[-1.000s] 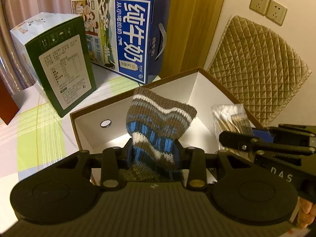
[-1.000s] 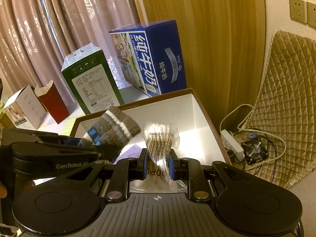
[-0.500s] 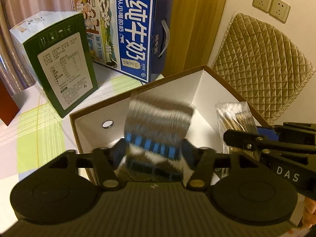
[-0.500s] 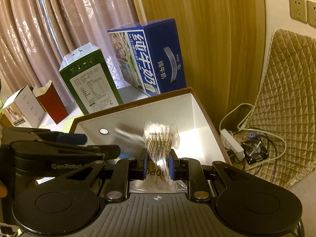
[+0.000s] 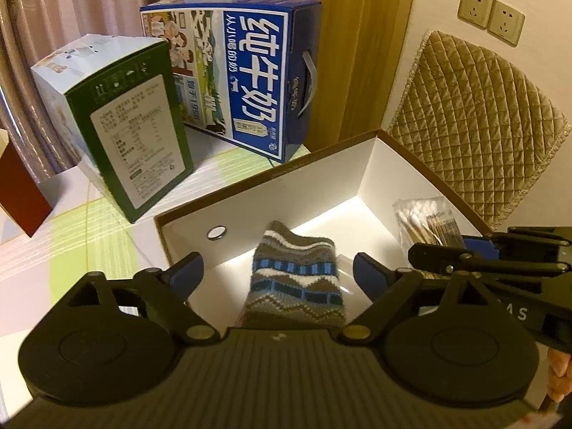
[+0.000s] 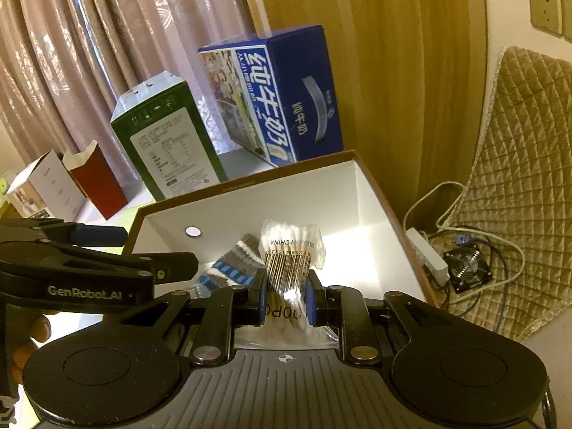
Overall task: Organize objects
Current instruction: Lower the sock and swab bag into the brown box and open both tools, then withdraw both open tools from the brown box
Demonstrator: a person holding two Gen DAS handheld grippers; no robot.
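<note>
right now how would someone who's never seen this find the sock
Look for the open brown box with white inside walls, in front of the blue milk carton. The sock lies on its floor between the open left gripper fingers, untouched. It is the only knitted thing: grey, blue and white stripes, unlike the clear cotton swab bag beside it.
</note>
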